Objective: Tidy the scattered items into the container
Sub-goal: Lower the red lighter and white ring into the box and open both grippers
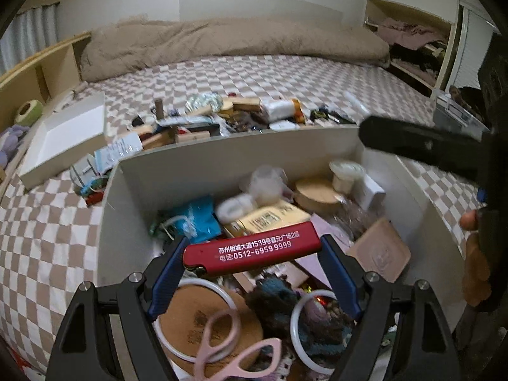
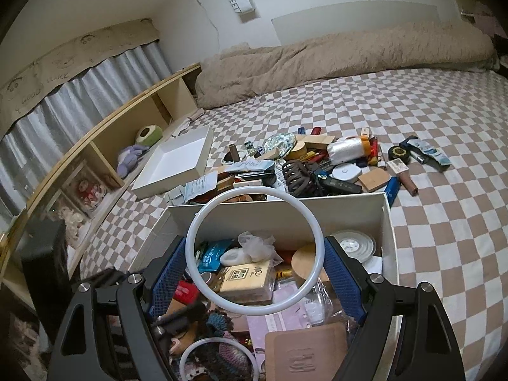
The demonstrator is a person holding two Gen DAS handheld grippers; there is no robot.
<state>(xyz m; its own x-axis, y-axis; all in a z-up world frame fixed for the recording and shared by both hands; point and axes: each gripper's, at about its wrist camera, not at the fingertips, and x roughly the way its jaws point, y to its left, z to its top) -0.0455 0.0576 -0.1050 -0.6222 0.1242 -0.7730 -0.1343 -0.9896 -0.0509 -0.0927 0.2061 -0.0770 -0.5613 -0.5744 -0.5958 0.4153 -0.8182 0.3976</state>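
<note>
Left gripper (image 1: 252, 250): clamped end to end on red lighter (image 1: 252, 249), long axis crosswise, tilted slightly up rightward, above white container (image 1: 190, 162). Right gripper (image 2: 255, 255): clamped across white ring (image 2: 312, 228), held upright, apparently facing the camera, over same container. Scattered items (image 2: 317, 162) lay behind on checkered bedspread (image 2: 444, 238).

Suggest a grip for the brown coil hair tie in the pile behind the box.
Take the brown coil hair tie across its bunched loops, coming from above. It lies flat atop the pile with its top exposed, while neighbours crowd its sides, so a side approach looks blocked.
</note>
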